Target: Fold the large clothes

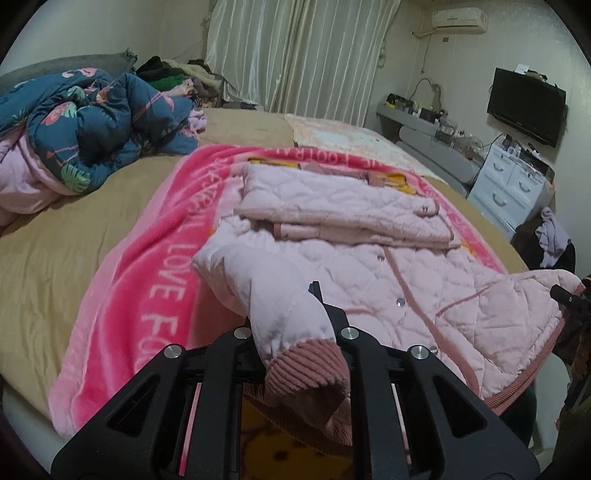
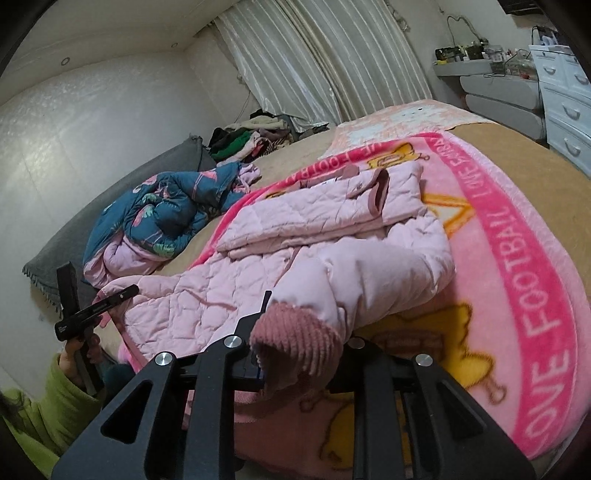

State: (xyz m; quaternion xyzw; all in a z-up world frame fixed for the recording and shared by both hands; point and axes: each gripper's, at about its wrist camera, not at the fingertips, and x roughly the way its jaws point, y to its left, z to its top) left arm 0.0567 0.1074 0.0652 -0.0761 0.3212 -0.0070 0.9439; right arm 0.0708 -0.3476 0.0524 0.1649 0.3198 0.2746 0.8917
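- Ribbed dusty-pink cuff (image 1: 308,373) of a sleeve sits between the left gripper (image 1: 295,310) fingers, nearest the lens; jaws clamped on it, sleeve draped over and hiding the left finger.
- Right gripper (image 2: 299,321) likewise has its jaws closed on the other ribbed cuff (image 2: 295,338) of the jacket; only the tip of its left finger (image 2: 266,297) shows above the fabric.
- Pink quilted jacket (image 1: 369,258) lies flat on a pink blanket (image 1: 155,258), with its far part folded back over the body toward 12 o'clock. A cord and snap buttons run down the front.
- Blanket is printed with "LOVE FOOTBALL" and yellow cartoon figures; it lies on a tan bed sheet (image 1: 55,229).
- Blue flowered quilt (image 1: 85,122), bunched, at 10 o'clock in the left view, well apart from the jacket. Pile of dark clothes (image 1: 166,72) beyond it, by the curtain (image 1: 295,55).
- Left view only: wall TV (image 1: 526,105) at 2 o'clock, air conditioner (image 1: 458,16) at 1 o'clock, white drawers (image 1: 506,184), and the right gripper's tip at the jacket hem, 3 o'clock.
- Right view only: the left gripper (image 2: 118,293) at 9 o'clock, at the jacket's edge, held by a hand in a green sleeve (image 2: 55,406); grey blanket (image 2: 110,218) along the wall.
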